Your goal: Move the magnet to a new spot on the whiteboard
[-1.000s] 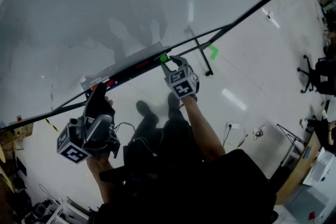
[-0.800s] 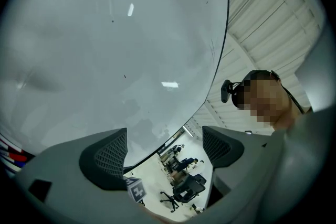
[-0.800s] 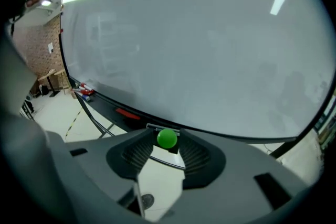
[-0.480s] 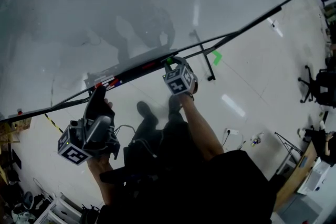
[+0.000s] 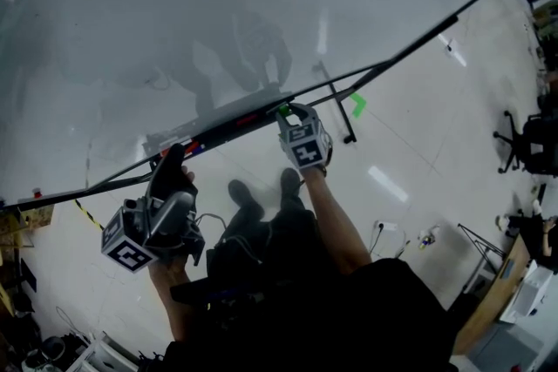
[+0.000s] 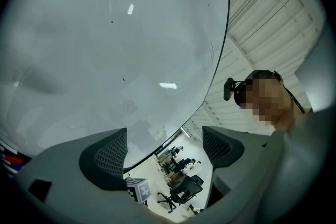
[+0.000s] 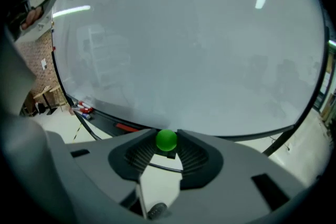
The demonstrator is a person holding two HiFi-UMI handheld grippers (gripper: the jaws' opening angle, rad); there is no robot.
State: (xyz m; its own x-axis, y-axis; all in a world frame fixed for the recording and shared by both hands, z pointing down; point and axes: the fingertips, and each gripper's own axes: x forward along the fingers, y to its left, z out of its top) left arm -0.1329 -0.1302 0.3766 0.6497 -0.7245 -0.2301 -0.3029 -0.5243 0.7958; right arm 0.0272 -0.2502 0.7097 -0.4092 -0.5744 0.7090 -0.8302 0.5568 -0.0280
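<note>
A small green ball magnet sits at the lower edge of the whiteboard, just above the marker tray. My right gripper points down at it. Its jaws have just been closing, and both pads now press on the magnet. The head view shows the magnet as a green dot at the tip of the right gripper. My left gripper hangs lower left, below the tray. The left gripper stands open with nothing between its jaws, facing the whiteboard.
Red and blue markers lie at the tray's left end. The board's stand leg and a green tape mark are on the floor to the right. An office chair stands at far right. The person's shoes are below the tray.
The right gripper's jaws have closed in on the green magnet at the board's lower edge. The head view has shifted a little. The left gripper has hardly moved.
</note>
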